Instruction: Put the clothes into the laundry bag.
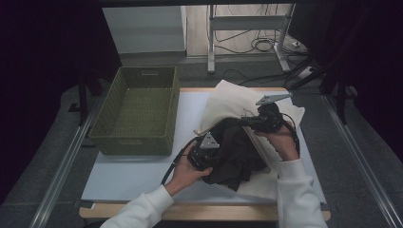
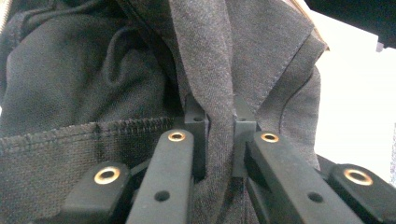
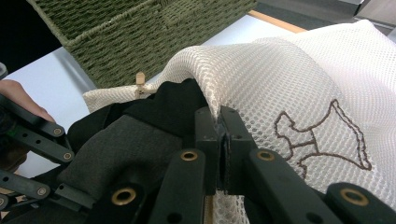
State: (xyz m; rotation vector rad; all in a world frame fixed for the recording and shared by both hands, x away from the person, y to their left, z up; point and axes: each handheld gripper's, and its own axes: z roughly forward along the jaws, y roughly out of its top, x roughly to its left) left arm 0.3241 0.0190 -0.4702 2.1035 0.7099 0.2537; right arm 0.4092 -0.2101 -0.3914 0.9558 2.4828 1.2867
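Dark garment at a mesh bag's mouth

Left hand-held gripper (image 2: 219, 126) pinches the dark garment (image 2: 140, 79); right hand-held gripper (image 3: 218, 128) clamps the mesh bag (image 3: 299, 79) rim.

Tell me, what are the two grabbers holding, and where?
The left gripper pinches a fold of the dark garment. The right gripper clamps the rim of the white mesh laundry bag at its opening.

Dark grey garment (image 2: 70, 84): matt woven cloth, stitched hem. Cream laundry bag (image 3: 289, 79): open mesh fabric, brown embroidery. Olive-green basket (image 1: 135, 111): coarse woven wicker. White tabletop (image 1: 133, 173): smooth, matt.
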